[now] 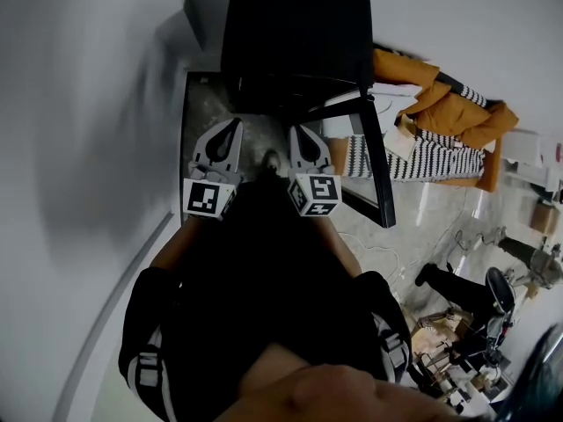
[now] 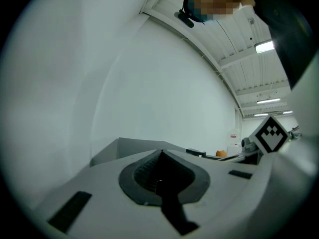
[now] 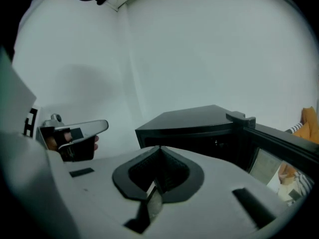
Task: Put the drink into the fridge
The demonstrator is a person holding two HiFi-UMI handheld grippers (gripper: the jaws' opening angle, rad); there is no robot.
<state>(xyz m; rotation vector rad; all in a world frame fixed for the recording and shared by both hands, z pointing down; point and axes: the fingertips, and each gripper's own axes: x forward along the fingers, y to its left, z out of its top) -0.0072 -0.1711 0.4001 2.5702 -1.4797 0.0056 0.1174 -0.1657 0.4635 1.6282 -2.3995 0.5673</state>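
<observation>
No drink shows in any view. The black fridge [image 1: 295, 33] stands ahead of me on the floor, and its door [image 1: 376, 170] hangs open to the right. Both grippers are held side by side in front of my body, short of the fridge. My left gripper [image 1: 234, 124] is shut with nothing between its jaws, which also meet in the left gripper view [image 2: 160, 152]. My right gripper [image 1: 293, 131] is shut and empty as well [image 3: 160, 148]. In the right gripper view the fridge [image 3: 199, 128] lies just beyond the jaws, with the left gripper [image 3: 75, 133] off to the left.
A white wall [image 1: 79, 104] runs along the left, close to the fridge. An orange jacket [image 1: 444, 99] and a striped cloth [image 1: 435, 158] lie to the right of the door. Clutter and equipment [image 1: 475, 323] fill the floor at the lower right.
</observation>
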